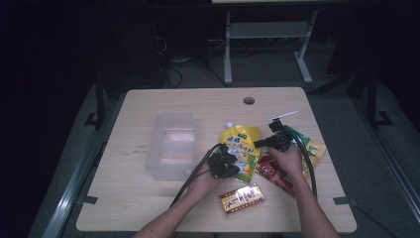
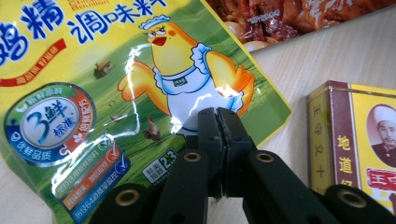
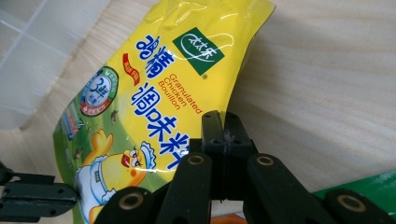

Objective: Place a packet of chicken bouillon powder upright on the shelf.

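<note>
A yellow bouillon pouch [image 1: 240, 151] lies flat near the middle of the wooden table [image 1: 148, 198], its spouted top pointing away from the person and its long axis running roughly front to back, tilted a little to the left. It sits just right of a clear plastic bin [image 1: 171, 145] and overlaps the edge of a red-brown snack packet [image 1: 271, 168]; a green packet [image 1: 309, 146] lies farther right, and a small yellow-and-maroon box [image 1: 241, 198] rests just in front of the pouch's lower end.

The left gripper [image 1: 223, 163] is at the pouch's lower left edge. In the left gripper view its jaws stand together over the printed chicken, tips at the lower part of the pouch [image 2: 140, 93], with the box [image 2: 355, 140] just beside; whether a fold of film is caught between them cannot be told, and none is visible. The right gripper [image 1: 277, 139] is at the pouch's upper right side. In the right gripper view its jaws are likewise pressed together at the pouch's [image 3: 154, 93] long edge, and the left gripper [image 3: 37, 198] shows across the pouch.

Both hands sit about equally near, one at each end of a diagonal across the pouch. Any lift toward the bin likely turns on that diagonal: the bin lies to the left, on the left gripper's side.
</note>
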{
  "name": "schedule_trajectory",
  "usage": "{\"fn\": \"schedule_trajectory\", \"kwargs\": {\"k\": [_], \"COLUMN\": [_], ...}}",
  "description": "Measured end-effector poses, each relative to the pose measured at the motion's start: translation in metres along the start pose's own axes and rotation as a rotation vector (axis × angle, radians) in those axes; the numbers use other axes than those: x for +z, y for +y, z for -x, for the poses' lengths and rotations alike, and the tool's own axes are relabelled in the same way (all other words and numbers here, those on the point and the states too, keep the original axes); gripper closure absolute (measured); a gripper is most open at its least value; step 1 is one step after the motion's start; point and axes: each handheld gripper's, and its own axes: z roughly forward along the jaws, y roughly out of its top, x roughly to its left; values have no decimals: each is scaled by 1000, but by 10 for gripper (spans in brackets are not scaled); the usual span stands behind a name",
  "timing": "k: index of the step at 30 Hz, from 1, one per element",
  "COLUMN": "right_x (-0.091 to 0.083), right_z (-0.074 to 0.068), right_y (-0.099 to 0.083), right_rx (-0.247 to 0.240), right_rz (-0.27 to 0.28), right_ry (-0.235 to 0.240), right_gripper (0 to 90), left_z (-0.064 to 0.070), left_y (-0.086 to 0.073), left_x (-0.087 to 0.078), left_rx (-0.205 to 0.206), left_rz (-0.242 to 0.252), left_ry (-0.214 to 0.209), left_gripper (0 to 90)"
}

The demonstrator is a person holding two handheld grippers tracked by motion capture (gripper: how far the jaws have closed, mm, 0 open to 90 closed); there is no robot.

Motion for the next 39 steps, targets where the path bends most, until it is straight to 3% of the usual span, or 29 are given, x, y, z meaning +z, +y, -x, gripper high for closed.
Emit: {"fn": "schedule_trajectory", "kwargs": {"k": [5, 11, 16, 18, 22, 23, 26, 29, 35, 38, 39], "right_x": [-9, -28, -43, -48, -54, -58, -61, -63, -73, -77, -78], "right_z": [-4, -15, -25, -32, -42, -49, -56, -60, -78, -86, -88], "right_y": [2, 6, 8, 11, 15, 16, 18, 20, 22, 23, 23], "right_rx": [-11, -60, -109, -133, -168, -192, -217, -224, -291, -322, -330], "right_rz": [28, 68, 113, 124, 141, 147, 155, 156, 188, 203, 213], "right_ry": [7, -3, 29, 30, 25, 26, 26, 33, 36, 25, 21], "right_gripper": [900, 900, 900, 900, 900, 900, 900, 900, 900, 900, 900], "left_z": [0, 2, 7, 8, 11, 10, 13, 13, 15, 14, 14], "left_y": [1, 3, 3, 2, 0, -1, -3, -6, -10, -12, -12], "left_x": [-4, -13, -22, -27, -33, -36, -39, -43, -51, -53, -52], "left_rx": [-17, -28, -30, -10, -17, -2, -13, 6, -2, 17, 2], "left_rz": [13, 64, 103, 104, 133, 137, 144, 147, 186, 168, 184], "left_ry": [-21, -44, -64, -60, -57, -61, -61, -58, -63, -47, -40], "left_gripper": [809, 758, 720, 701, 658, 633, 593, 574, 535, 521, 518]}}
